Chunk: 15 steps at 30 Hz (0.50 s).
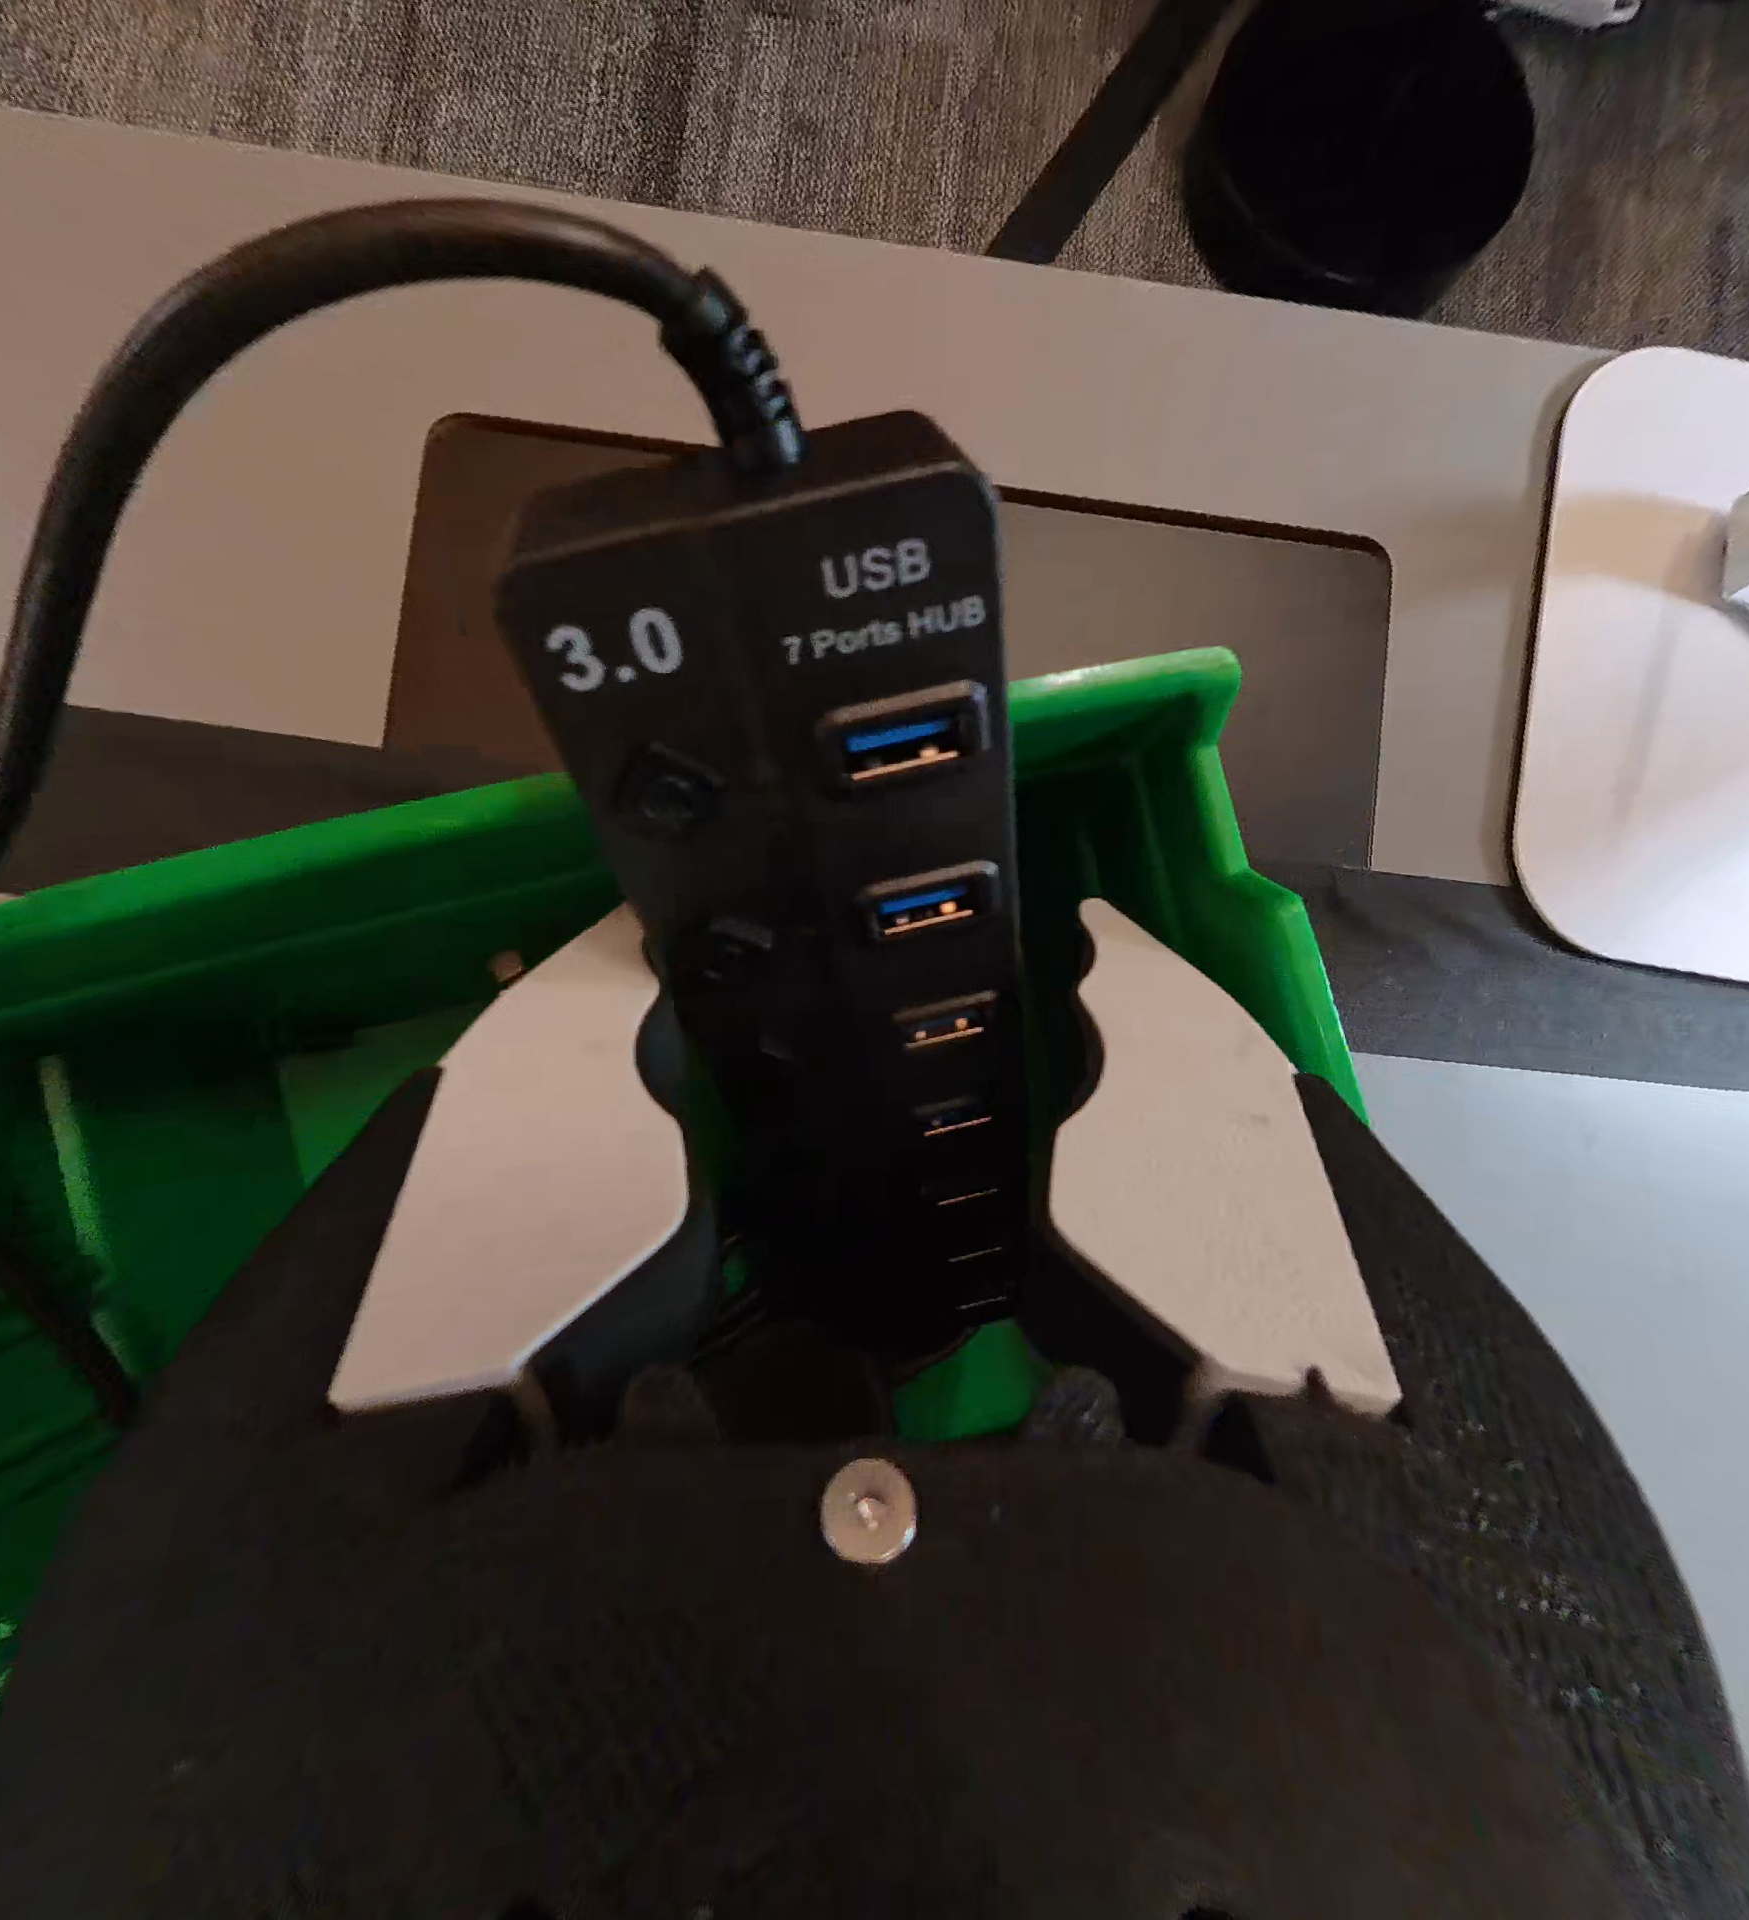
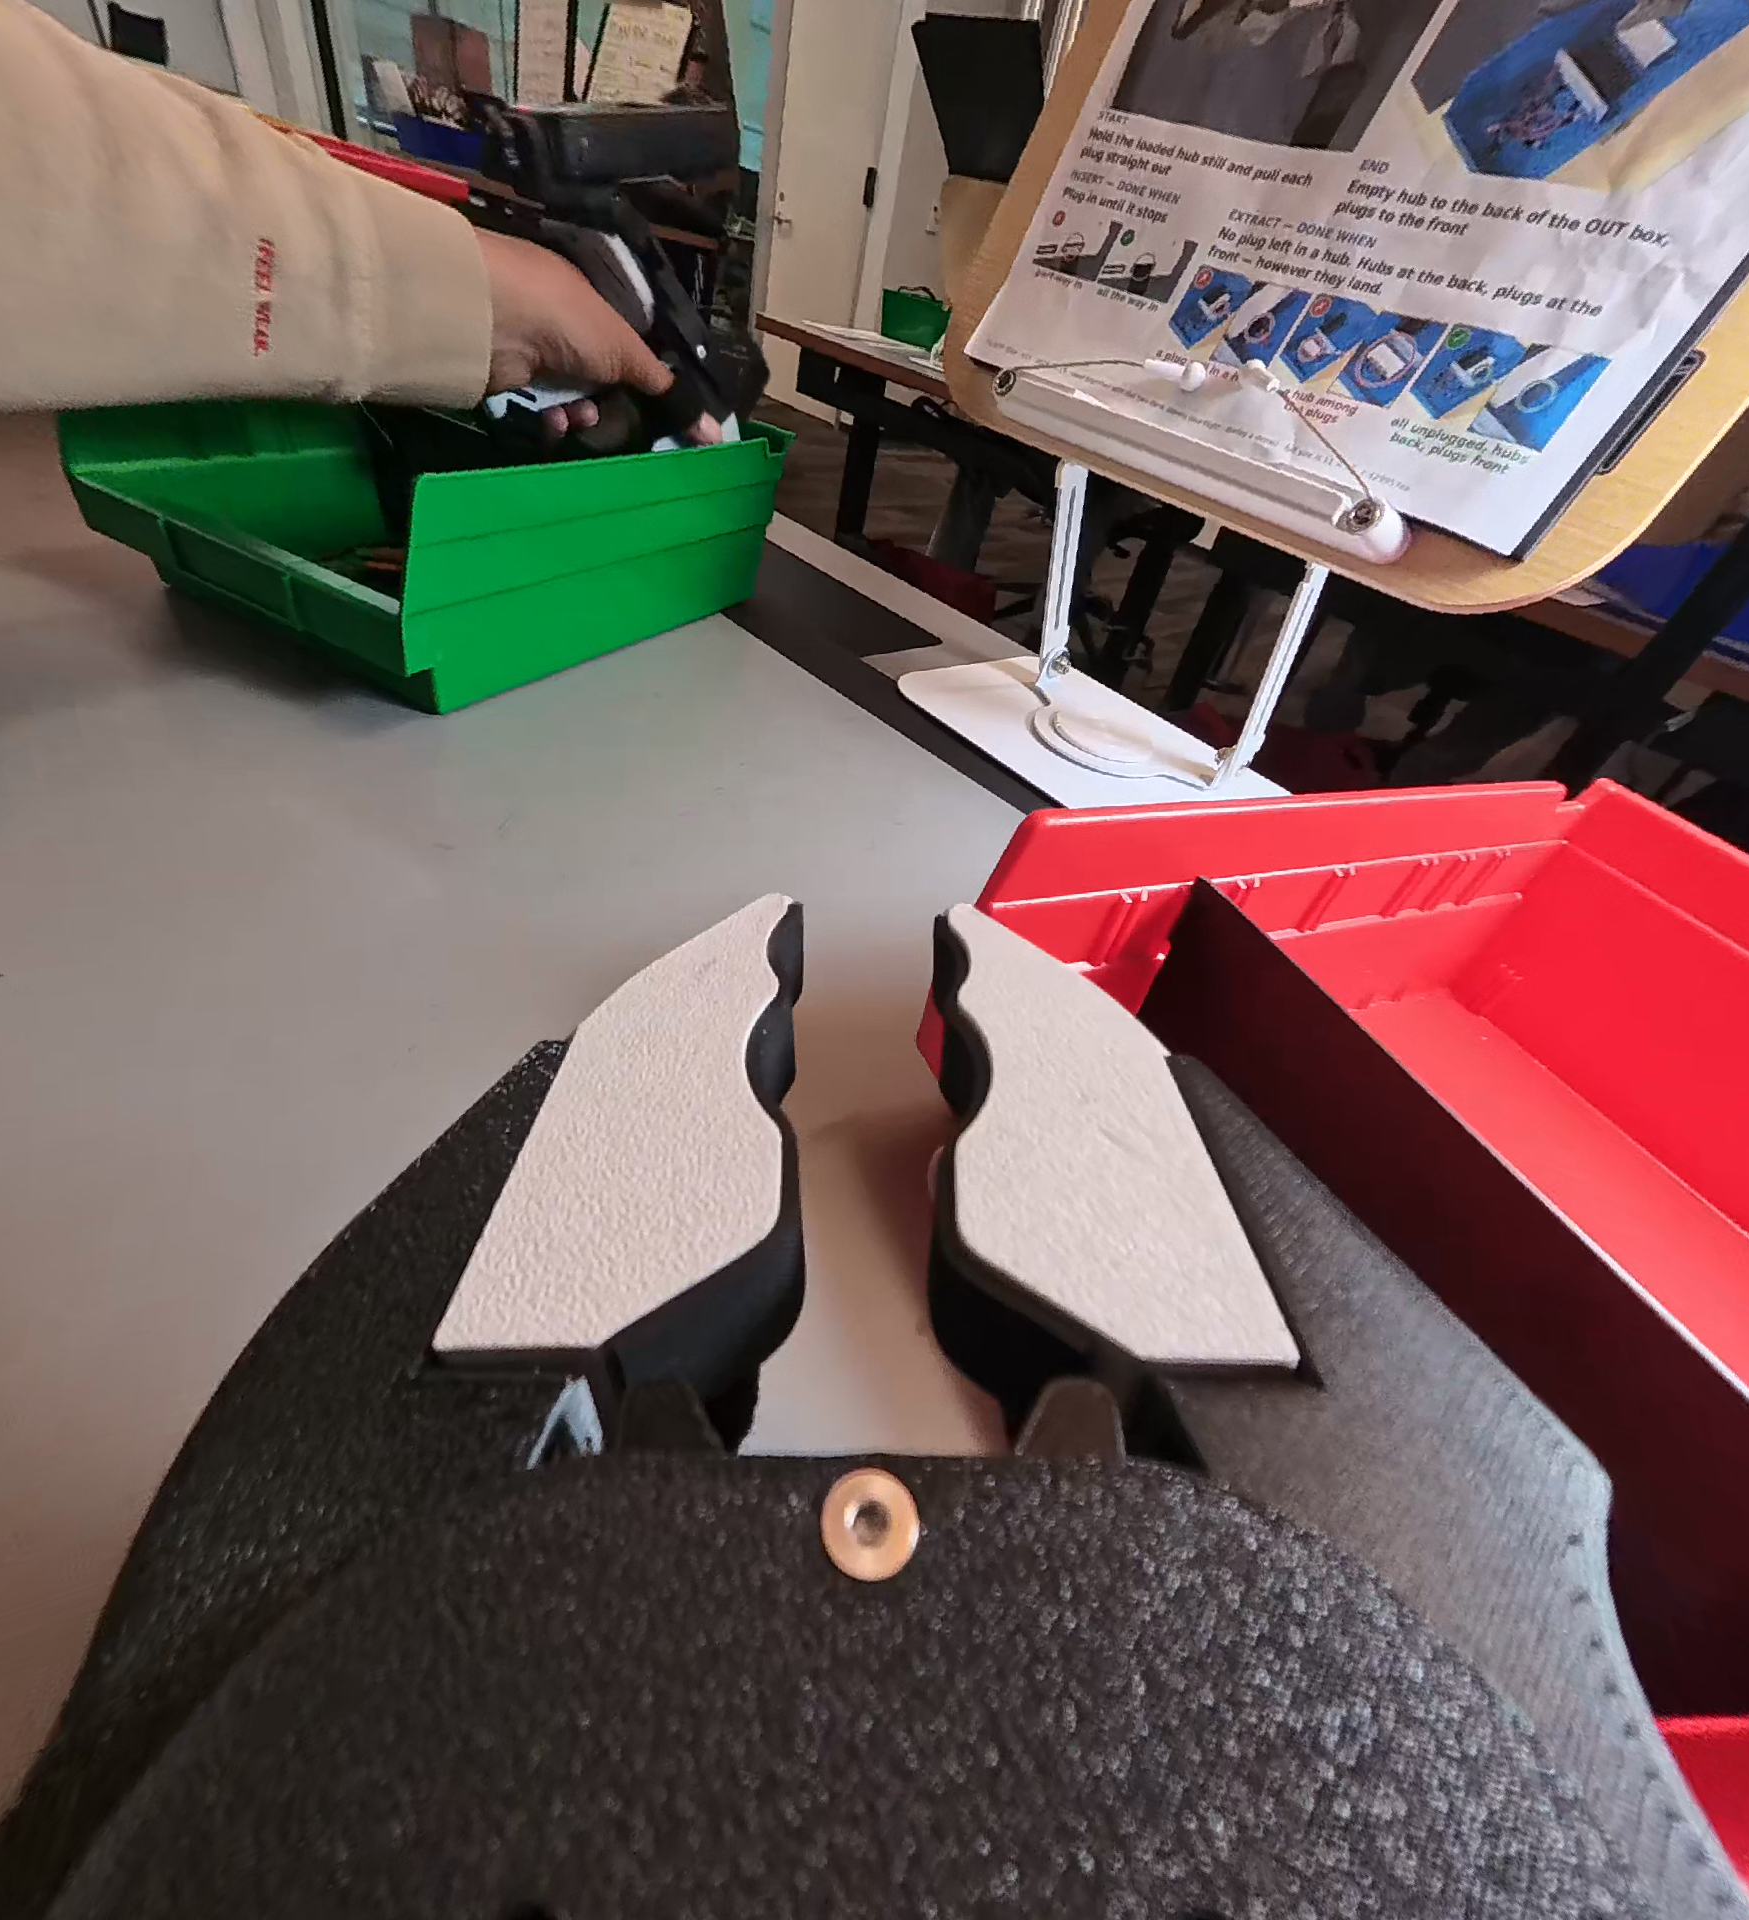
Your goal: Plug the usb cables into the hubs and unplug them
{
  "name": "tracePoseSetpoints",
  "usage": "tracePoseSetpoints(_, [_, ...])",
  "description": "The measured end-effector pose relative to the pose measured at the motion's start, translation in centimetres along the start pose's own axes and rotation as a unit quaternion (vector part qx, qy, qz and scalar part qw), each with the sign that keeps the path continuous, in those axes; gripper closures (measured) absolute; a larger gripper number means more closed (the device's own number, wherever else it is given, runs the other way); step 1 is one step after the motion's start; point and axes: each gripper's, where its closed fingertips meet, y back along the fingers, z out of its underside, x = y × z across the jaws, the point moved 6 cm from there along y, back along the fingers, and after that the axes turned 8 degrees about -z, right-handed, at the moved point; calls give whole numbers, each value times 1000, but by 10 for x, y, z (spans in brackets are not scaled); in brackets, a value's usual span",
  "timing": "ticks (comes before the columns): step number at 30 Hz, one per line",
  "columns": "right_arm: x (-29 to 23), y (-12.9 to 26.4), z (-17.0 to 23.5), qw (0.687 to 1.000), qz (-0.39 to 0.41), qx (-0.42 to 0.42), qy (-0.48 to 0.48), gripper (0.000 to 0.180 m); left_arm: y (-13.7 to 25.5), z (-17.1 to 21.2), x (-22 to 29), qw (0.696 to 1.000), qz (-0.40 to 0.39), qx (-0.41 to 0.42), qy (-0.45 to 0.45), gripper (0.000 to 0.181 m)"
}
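Observation:
In the left wrist view my left gripper (image 1: 865,997) is shut on a black USB hub (image 1: 828,790) and holds it upright above the green bin (image 1: 1192,790). The hub's ports face me and all the ones I can see are empty. Its thick black cable (image 1: 226,312) loops left and down into the bin. In the right wrist view my right gripper (image 2: 868,961) is open and empty, low over the grey table beside the red bin (image 2: 1472,935). The left gripper also shows in the right wrist view (image 2: 641,343), held in a hand over the green bin (image 2: 496,540).
A black divider (image 2: 1472,1195) splits the red bin, which looks empty. A white stand (image 2: 1078,717) with an instruction sheet on a board (image 2: 1369,260) stands behind the red bin. The stand's white base (image 1: 1680,665) sits at the table's far edge. A black round bin (image 1: 1369,156) stands on the floor.

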Motion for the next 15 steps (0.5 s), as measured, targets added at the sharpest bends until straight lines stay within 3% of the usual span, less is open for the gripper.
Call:
tracePoseSetpoints(2, [0, -1, 1, 1000, -4, -1, -4, 156, -1, -1, 1, 1000, 8, -1, -3, 121])
tracePoseSetpoints(9, [-2, -2, 1, 1000, -7, -3, 1, 157, 10, -6, -2, 998, 29, 33, -35, 122])
tracePoseSetpoints(15, [-1, -1, 1, 1000, -7, 1, -3, 157, 74, -32, -6, 983, 94, 142, -64, 123])
